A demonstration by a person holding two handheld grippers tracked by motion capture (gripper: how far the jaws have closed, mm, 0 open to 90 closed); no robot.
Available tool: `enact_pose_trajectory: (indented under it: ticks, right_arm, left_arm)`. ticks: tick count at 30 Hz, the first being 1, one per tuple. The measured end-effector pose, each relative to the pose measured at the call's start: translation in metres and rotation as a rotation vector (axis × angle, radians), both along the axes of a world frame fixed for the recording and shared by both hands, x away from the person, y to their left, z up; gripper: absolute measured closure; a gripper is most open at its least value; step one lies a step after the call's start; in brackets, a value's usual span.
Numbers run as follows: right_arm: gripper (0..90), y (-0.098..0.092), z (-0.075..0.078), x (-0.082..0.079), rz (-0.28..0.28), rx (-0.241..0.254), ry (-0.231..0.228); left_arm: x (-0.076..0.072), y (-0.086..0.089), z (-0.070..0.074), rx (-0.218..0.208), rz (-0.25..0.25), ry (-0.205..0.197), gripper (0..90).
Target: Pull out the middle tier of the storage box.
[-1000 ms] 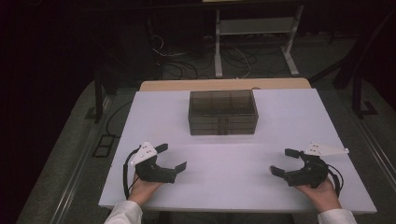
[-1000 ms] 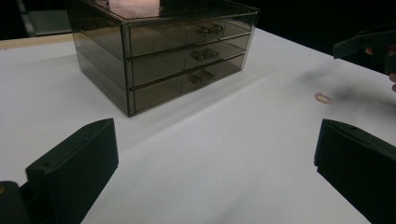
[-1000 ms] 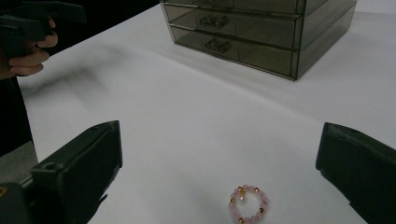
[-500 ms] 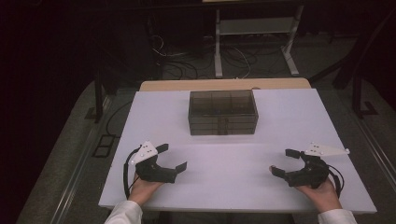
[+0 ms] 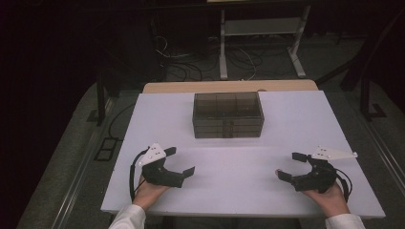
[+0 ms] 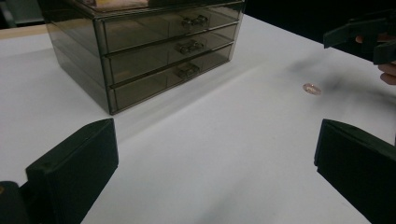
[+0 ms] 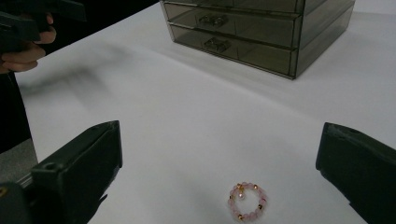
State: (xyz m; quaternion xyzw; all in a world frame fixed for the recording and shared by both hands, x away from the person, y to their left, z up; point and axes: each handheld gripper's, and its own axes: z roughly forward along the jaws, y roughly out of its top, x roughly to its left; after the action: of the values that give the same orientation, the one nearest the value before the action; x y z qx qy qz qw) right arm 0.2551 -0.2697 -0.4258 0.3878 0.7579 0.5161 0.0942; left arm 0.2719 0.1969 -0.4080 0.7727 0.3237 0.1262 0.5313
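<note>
So the drawer box [image 5: 228, 114] sits at the far middle of the white table [image 5: 239, 191], all three drawers closed. The left gripper [image 5: 179, 162] rests near the table's front edge, well apart from the box on its left-front side, jaws spread wide with nothing in them. The right gripper [image 5: 291, 166] is off to the box's right-front, jaws spread wide too. A small pink bead bracelet [image 7: 245, 201] lies flat on the table right between the right gripper's jaws, not touching either, well in front of the box.
</note>
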Motion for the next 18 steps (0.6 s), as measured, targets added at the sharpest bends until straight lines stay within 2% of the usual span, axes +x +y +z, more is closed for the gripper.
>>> enact_pose_trajectory:
  ticks: [18]
  right_arm:
    - [0.0, -0.001, 0.000, 0.000, -0.007, -0.001, 0.001]
  left_arm:
    - [0.004, -0.016, 0.003, 0.034, -0.039, 0.033, 0.0]
